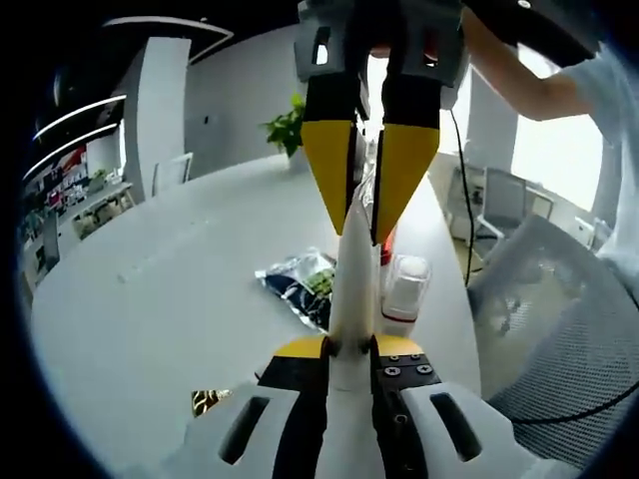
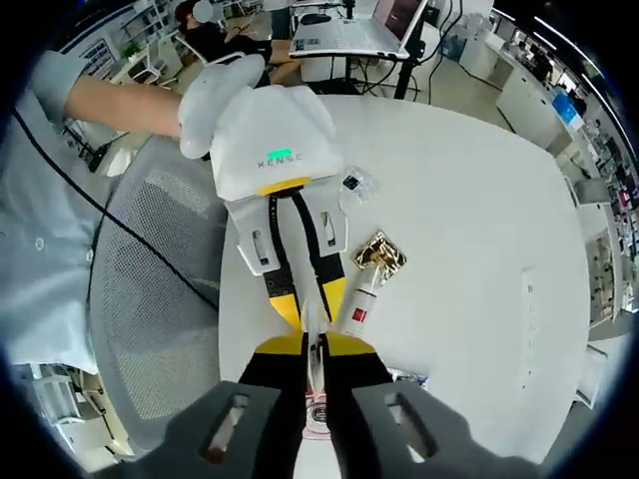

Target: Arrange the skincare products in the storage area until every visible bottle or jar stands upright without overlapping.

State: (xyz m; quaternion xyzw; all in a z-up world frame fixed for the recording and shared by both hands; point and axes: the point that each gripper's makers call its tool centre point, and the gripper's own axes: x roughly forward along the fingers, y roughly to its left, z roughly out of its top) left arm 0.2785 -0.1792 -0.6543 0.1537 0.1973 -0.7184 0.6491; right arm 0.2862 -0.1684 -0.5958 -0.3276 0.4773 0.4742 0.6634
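Currently I see both tools pinched on one slim white tube (image 1: 351, 289): left tool (image 1: 351, 351) grips its lower end, right tool (image 1: 363, 195) its upper end, held above the white tabletop (image 1: 150, 299). Beneath sit a white bottle (image 1: 404, 289) beside a foil sachet (image 1: 305, 284). From the right gripper view, a gold-capped bottle (image 2: 367, 284) lies flat near a small clear jar (image 2: 353, 185).
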